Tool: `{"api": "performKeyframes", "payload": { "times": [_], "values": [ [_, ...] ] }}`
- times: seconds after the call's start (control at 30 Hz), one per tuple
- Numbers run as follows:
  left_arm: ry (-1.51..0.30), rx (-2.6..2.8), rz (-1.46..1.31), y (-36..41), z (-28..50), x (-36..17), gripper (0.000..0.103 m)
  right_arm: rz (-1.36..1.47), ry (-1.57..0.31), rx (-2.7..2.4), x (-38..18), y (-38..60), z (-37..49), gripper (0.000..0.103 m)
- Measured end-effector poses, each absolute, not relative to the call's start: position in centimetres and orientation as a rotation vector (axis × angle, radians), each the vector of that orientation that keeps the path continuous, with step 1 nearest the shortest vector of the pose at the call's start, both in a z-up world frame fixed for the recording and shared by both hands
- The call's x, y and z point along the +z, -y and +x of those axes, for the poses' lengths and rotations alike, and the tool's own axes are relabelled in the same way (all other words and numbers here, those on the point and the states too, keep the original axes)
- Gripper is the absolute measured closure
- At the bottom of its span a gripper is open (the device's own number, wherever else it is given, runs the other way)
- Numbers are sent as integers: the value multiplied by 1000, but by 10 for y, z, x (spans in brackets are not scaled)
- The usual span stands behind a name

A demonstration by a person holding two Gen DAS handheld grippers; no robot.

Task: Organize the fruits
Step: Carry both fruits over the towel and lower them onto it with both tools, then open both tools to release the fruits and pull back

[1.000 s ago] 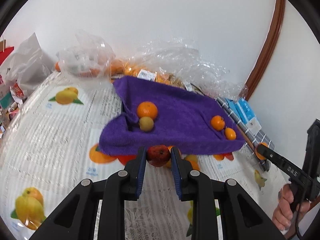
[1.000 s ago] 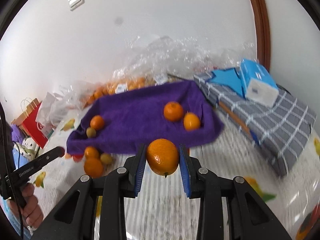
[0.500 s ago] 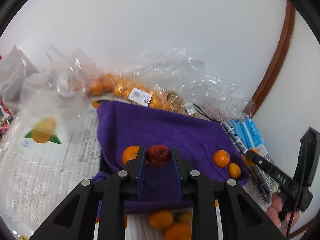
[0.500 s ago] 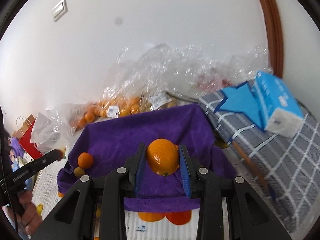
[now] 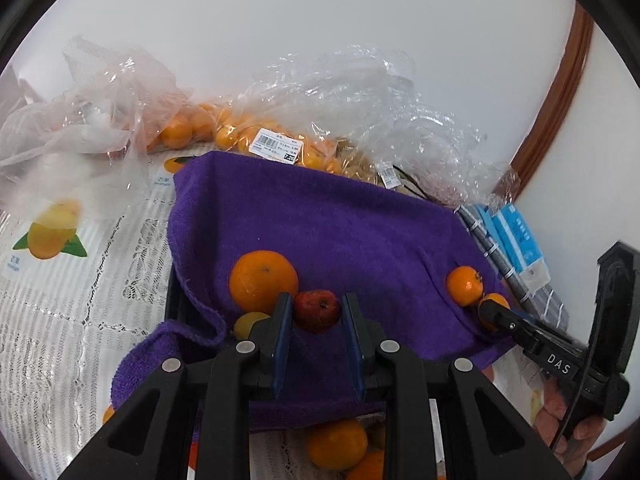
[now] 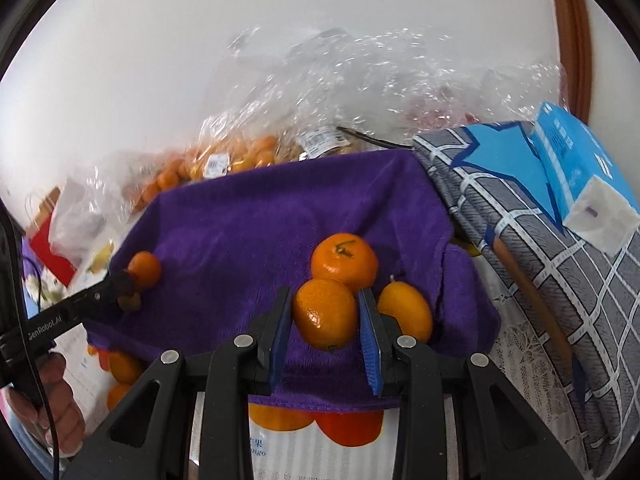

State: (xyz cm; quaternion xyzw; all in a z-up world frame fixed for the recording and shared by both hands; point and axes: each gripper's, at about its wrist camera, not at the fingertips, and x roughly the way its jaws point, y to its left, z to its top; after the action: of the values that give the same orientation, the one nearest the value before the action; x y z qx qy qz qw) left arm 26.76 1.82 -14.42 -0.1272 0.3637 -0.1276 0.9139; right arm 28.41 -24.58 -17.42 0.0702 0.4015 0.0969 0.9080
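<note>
Purple towel (image 5: 340,232) directly below both claws: left claw (image 5: 316,314) clenched on red fruit (image 5: 317,310), right claw (image 6: 325,316) grasping orange (image 6: 326,313), beside two resting oranges.

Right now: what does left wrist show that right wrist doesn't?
Left wrist only: the left gripper shut on a small red fruit, and a yellow-green fruit beside a big orange.
Right wrist only: the right gripper shut on an orange, and the whole blue tissue pack.
Both: purple towel, bagged oranges.
</note>
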Motion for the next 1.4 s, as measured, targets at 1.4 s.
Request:
{"api": "performKeyframes", "payload": {
  "times": [1.4],
  "values": [
    [-676, -261, -244, -20, 257, -129, 61, 96, -642, 37, -135, 241, 233, 56]
  ]
}}
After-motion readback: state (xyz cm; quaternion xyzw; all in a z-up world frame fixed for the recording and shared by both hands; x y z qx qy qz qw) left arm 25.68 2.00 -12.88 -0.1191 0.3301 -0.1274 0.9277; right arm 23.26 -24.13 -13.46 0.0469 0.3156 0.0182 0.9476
